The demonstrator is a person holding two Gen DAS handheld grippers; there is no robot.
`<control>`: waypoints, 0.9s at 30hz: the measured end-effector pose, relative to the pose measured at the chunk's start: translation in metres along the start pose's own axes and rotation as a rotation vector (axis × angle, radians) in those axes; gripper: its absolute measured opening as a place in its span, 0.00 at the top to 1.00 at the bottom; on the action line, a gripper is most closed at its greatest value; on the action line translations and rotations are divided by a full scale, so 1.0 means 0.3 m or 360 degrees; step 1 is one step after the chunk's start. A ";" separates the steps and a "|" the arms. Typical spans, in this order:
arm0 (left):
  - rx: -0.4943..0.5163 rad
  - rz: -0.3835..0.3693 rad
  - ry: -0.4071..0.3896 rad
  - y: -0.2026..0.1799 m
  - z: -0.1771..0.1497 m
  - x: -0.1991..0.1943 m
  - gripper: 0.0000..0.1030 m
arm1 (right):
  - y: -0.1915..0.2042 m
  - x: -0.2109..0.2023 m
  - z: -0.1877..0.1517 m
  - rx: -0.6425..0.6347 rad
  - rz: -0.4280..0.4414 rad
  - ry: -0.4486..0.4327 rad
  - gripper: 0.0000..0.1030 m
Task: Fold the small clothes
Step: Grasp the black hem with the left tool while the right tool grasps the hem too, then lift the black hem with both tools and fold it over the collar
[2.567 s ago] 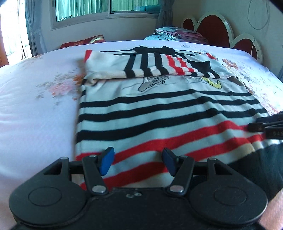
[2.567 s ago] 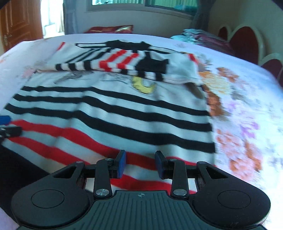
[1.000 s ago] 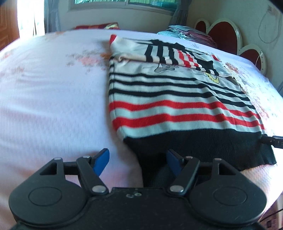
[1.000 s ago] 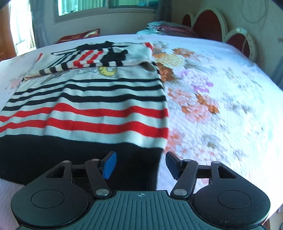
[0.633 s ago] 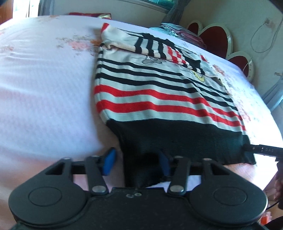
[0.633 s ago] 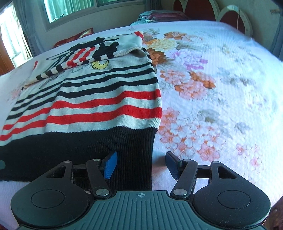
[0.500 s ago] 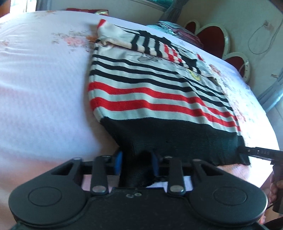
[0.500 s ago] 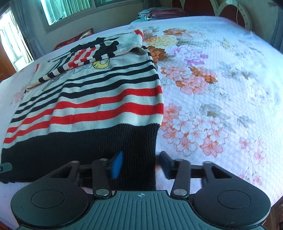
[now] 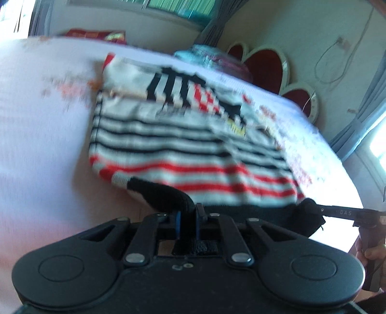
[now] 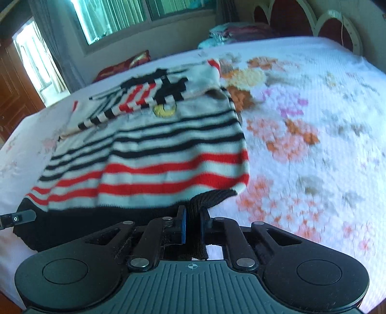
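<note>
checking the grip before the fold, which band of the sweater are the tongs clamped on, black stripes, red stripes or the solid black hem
The solid black hem: both the left tongs and the right tongs pinch it at its corners. The red and black stripes lie farther out, ungripped.

A wide bed (image 10: pixel 313 101) fills the room, its white cover printed with orange and purple flowers. At its head stands a headboard (image 9: pixel 263 65) of red scalloped panels edged in white. A stack of folded clothes (image 10: pixel 238 31) sits near the pillows' end, with a red cushion (image 10: pixel 125 64) below the window (image 10: pixel 135 14). Grey curtains (image 9: pixel 357 120) hang beside it, and a cord (image 9: pixel 333 62) loops on the wall.
</note>
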State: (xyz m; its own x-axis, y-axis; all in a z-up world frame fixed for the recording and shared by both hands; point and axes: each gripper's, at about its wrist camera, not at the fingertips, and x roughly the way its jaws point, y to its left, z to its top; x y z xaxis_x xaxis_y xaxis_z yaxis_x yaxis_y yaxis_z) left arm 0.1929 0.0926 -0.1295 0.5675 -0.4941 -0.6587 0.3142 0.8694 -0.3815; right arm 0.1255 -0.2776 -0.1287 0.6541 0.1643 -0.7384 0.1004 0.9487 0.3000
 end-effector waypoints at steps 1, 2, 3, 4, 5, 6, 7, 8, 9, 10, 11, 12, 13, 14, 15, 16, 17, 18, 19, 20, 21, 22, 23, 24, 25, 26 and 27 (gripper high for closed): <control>0.0000 -0.0007 -0.0026 -0.002 0.022 0.000 0.91 | 0.003 -0.003 0.021 -0.0006 0.0005 -0.0025 0.90; 0.0002 -0.0014 -0.0056 -0.005 0.047 0.001 0.91 | 0.007 -0.005 0.044 -0.0015 0.0006 -0.0052 0.90; 0.0009 -0.0016 -0.0082 -0.008 0.067 0.002 0.91 | 0.011 -0.007 0.068 -0.0024 0.0006 -0.0082 0.90; 0.0021 -0.0017 -0.0108 -0.011 0.092 0.006 0.91 | 0.013 -0.007 0.095 -0.0030 0.0007 -0.0109 0.90; 0.0028 -0.0017 -0.0128 -0.012 0.117 0.011 0.91 | 0.014 -0.005 0.123 -0.0032 0.0010 -0.0134 0.90; 0.0031 -0.0018 -0.0145 -0.012 0.140 0.018 0.91 | 0.016 -0.002 0.150 -0.0033 0.0016 -0.0156 0.90; 0.0034 -0.0017 -0.0164 -0.011 0.163 0.023 0.91 | 0.017 0.002 0.179 -0.0035 0.0022 -0.0178 0.90; 0.0033 -0.0016 -0.0183 -0.010 0.186 0.029 0.91 | 0.020 0.009 0.207 -0.0042 0.0026 -0.0195 0.90; 0.0028 -0.0018 -0.0198 -0.008 0.208 0.034 0.91 | 0.023 0.017 0.233 -0.0049 0.0031 -0.0212 0.90; 0.0024 -0.0019 -0.0214 -0.007 0.231 0.041 0.91 | 0.026 0.026 0.260 -0.0055 0.0038 -0.0226 0.90; 0.0021 -0.0018 -0.0229 -0.005 0.253 0.049 0.91 | 0.030 0.036 0.286 -0.0063 0.0045 -0.0240 0.90; 0.0021 -0.0017 -0.0244 -0.004 0.278 0.059 0.91 | 0.035 0.046 0.311 -0.0072 0.0051 -0.0252 0.90; 0.0021 -0.0016 -0.0257 -0.002 0.299 0.068 0.91 | 0.039 0.058 0.337 -0.0079 0.0058 -0.0264 0.90; 0.0019 -0.0014 -0.0271 0.000 0.322 0.077 0.91 | 0.043 0.070 0.364 -0.0084 0.0064 -0.0277 0.90; 0.0016 -0.0009 -0.0288 0.002 0.344 0.087 0.91 | 0.047 0.081 0.390 -0.0088 0.0067 -0.0290 0.90; 0.0015 -0.0004 -0.0305 0.004 0.367 0.098 0.91 | 0.049 0.092 0.416 -0.0091 0.0070 -0.0305 0.90; 0.0015 0.0001 -0.0324 0.007 0.388 0.107 0.91 | 0.051 0.105 0.444 -0.0093 0.0071 -0.0322 0.90; 0.0012 0.0010 -0.0348 0.010 0.412 0.118 0.91 | 0.051 0.118 0.471 -0.0091 0.0072 -0.0337 0.90; 0.0008 0.0020 -0.0369 0.015 0.432 0.127 0.91 | 0.049 0.131 0.497 -0.0084 0.0071 -0.0353 0.90; 0.0003 0.0031 -0.0389 0.021 0.452 0.136 0.91 | 0.044 0.144 0.523 -0.0073 0.0072 -0.0369 0.90; -0.0009 0.0038 -0.0403 0.026 0.471 0.147 0.91 | 0.040 0.158 0.548 -0.0059 0.0070 -0.0386 0.90; -0.0025 0.0043 -0.0411 0.033 0.492 0.163 0.91 | 0.036 0.174 0.572 -0.0045 0.0068 -0.0397 0.90; -0.0031 0.0049 -0.0416 0.038 0.510 0.177 0.91 | 0.032 0.192 0.594 -0.0036 0.0069 -0.0404 0.90; -0.0033 0.0056 -0.0423 0.041 0.529 0.193 0.91 | 0.029 0.212 0.614 -0.0031 0.0067 -0.0407 0.90; -0.0035 0.0062 -0.0430 0.044 0.547 0.209 0.91 | 0.026 0.229 0.632 -0.0023 0.0068 -0.0411 0.90; -0.0035 0.0069 -0.0433 0.047 0.565 0.226 0.91 | 0.023 0.248 0.649 -0.0014 0.0070 -0.0415 0.90; -0.0036 0.0076 -0.0436 0.049 0.579 0.241 0.91 | 0.021 0.267 0.667 -0.0009 0.0068 -0.0421 0.90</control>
State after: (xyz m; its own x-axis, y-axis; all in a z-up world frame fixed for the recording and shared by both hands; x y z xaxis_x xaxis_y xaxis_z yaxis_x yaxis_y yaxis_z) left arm 0.3708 0.0713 -0.0702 0.7671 -0.4286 -0.4774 0.2666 0.8898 -0.3705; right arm 0.3285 -0.3125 -0.0651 0.8308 0.1289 -0.5414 0.0647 0.9439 0.3239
